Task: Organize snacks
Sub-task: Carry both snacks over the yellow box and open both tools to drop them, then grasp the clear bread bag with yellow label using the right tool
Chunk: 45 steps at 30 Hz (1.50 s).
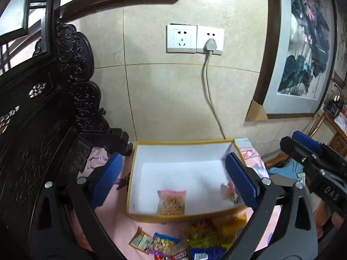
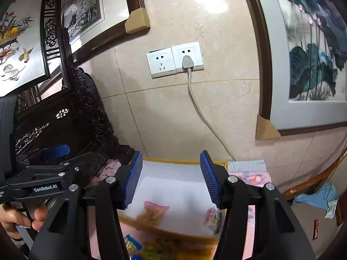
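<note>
A yellow-rimmed box [image 1: 184,143] with a white inside stands on a pink cloth. In it lie a pink snack packet [image 1: 172,201] and a small red-and-white packet [image 1: 228,191]. A pile of loose snack packets [image 1: 184,242] lies in front of the box. My left gripper [image 1: 173,182] is open and empty, held above the box's front half. My right gripper [image 2: 171,179] is open and empty above the same box [image 2: 186,162]; the pink packet [image 2: 153,213] and small packet [image 2: 212,217] show below it. The right gripper also shows in the left wrist view [image 1: 312,153].
A dark carved wooden chair [image 1: 54,119] stands left of the box. The tiled wall behind has sockets with a plugged cable [image 1: 209,80]. A framed painting [image 1: 303,49] leans at the right. A blue cloth [image 2: 318,195] lies on a brown seat at the right.
</note>
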Tool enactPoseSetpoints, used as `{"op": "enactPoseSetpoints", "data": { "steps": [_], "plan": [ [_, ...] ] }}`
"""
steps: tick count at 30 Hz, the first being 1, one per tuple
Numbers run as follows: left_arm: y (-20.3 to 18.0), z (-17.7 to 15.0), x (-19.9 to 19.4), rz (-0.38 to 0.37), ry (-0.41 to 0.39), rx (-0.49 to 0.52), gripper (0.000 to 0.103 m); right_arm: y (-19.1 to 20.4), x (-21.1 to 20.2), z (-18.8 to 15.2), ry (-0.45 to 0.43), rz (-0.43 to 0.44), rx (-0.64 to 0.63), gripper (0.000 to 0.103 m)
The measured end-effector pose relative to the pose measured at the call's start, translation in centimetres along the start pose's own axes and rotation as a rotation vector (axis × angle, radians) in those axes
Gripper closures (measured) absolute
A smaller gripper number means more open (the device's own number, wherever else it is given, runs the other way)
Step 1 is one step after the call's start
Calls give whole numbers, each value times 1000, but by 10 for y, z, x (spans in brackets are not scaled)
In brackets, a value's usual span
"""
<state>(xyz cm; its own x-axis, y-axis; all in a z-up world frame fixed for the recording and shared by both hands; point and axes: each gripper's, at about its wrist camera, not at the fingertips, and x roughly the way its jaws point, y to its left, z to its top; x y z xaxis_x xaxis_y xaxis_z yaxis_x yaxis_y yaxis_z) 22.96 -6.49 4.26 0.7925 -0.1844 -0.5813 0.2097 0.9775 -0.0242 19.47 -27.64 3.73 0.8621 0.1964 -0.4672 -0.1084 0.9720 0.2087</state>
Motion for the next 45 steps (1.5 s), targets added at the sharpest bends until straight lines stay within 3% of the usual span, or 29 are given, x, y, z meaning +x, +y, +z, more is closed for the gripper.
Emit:
{"op": "enactPoseSetpoints", "data": {
  "steps": [7,15,22,33,40,45],
  "plan": [
    [-1,-63,-25,-12,78,1,5,-8,-31,-57,116,-27,-25,47],
    [8,-149,-54,-46,212,-87,5,-37,-54,-183,391,-65,26,47],
    [15,-200,-71,-14,319,-91,5,-46,-36,-255,574,-71,51,49],
    [11,-207,-72,-21,356,-83,5,-46,2,-291,670,-51,-14,48],
    [-18,-205,-41,-89,420,-53,5,-55,-23,-293,610,-38,61,56],
    [-60,-217,-6,-170,480,44,5,-63,-54,-293,560,-53,156,56]
  ]
}}
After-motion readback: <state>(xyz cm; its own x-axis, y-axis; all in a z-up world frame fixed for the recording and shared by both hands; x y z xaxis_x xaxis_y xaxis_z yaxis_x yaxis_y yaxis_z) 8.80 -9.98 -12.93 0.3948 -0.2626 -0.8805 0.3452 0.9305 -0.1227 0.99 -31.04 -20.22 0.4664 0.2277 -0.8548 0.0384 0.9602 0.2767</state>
